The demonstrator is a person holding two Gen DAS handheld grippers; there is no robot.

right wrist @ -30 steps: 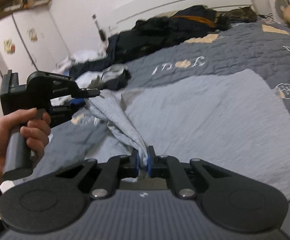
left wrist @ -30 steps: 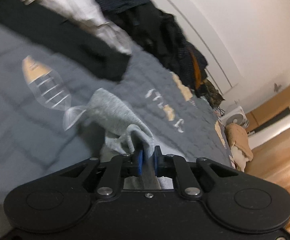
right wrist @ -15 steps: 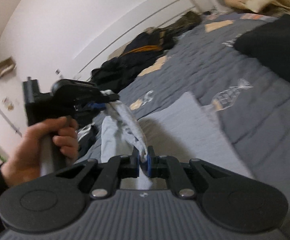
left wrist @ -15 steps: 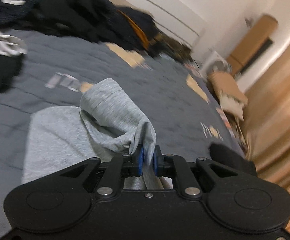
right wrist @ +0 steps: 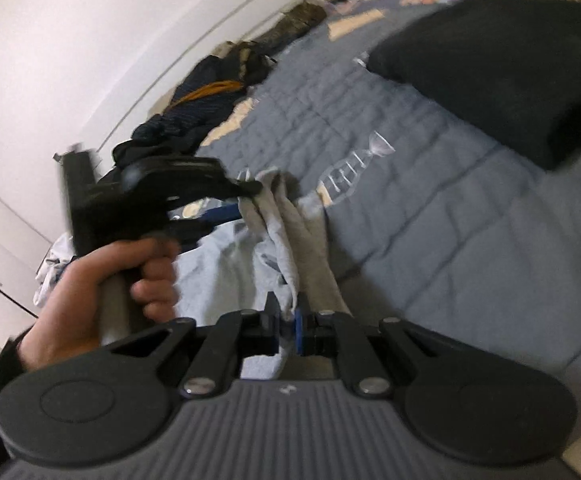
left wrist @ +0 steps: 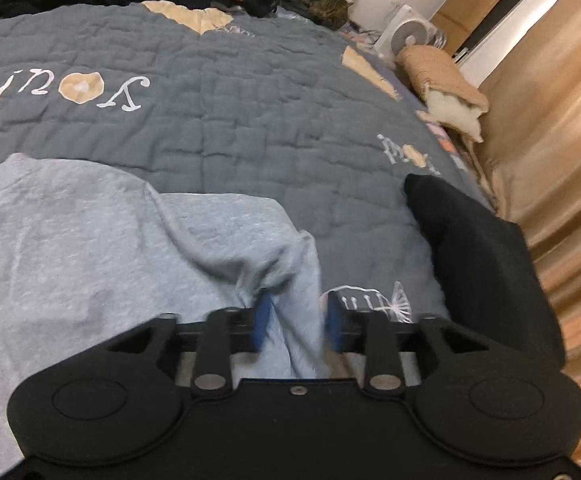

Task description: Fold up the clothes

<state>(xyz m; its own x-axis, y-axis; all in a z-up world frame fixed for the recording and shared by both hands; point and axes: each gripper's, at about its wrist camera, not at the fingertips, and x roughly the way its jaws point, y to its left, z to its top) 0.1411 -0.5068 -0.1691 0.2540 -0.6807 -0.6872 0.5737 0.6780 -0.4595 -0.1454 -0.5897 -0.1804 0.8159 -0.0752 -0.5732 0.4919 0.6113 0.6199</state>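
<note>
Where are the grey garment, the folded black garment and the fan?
grey garment (left wrist: pixel 90 248), left wrist view, flat middle.
folded black garment (left wrist: pixel 478 256), left wrist view, top face.
fan (left wrist: pixel 408 36), left wrist view, round grille.

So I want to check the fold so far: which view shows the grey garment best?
The left wrist view: the grey garment lies spread over the quilt, its edge between the open left gripper pads. The right wrist view shows only a bunched, blurred strip running to the right gripper, shut on it.
</note>
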